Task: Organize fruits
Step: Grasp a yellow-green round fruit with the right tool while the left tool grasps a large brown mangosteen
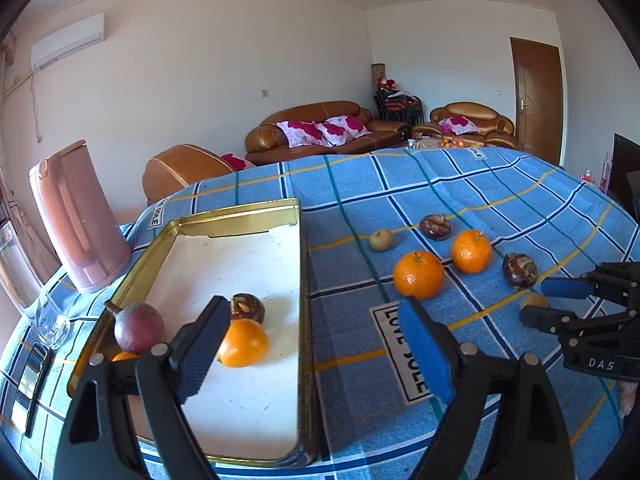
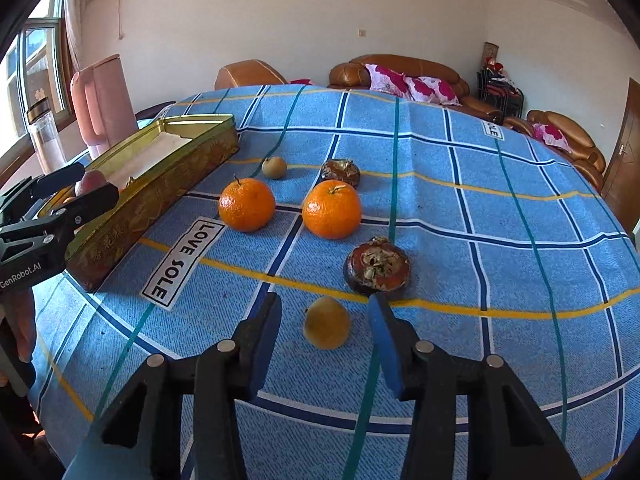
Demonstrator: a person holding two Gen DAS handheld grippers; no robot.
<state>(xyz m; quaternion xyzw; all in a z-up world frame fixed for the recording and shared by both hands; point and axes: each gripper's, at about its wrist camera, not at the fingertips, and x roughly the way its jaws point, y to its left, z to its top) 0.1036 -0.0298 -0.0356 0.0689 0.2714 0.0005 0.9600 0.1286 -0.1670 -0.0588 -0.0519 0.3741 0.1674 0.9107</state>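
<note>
While the left gripper [image 1: 312,344] hangs over the near end of the gold tin tray [image 1: 240,216], its jaws stand wide apart with nothing between the blue pads; no fruit is touched. Inside the tray lie an orange persimmon-like fruit [image 1: 243,343], a dark brown fruit [image 1: 247,307] just behind and touching it, and a purple passion fruit [image 1: 139,327] against the left wall. A further bit of orange [image 1: 125,356] shows by the gripper's left finger, too hidden to name.

On the blue checked tablecloth [image 2: 500,208], the right gripper [image 2: 325,336] points down at a small yellow fruit [image 2: 327,323], which sits between its two fingers. Gaps show on both sides, so the pads do not press on it and the jaws are open around it. Just beyond lies a dark brown fruit with a dried top [image 2: 377,266]. Farther back sit two tangerines [image 2: 247,205] [image 2: 332,210] side by side but apart, then a small greenish-yellow fruit [image 2: 274,168] and another dark brown fruit [image 2: 341,173].

Beside the tray's far left corner stands a pink kettle [image 1: 76,220], with a clear glass [image 1: 50,320] and a phone [image 1: 30,388] nearer the table edge.
</note>
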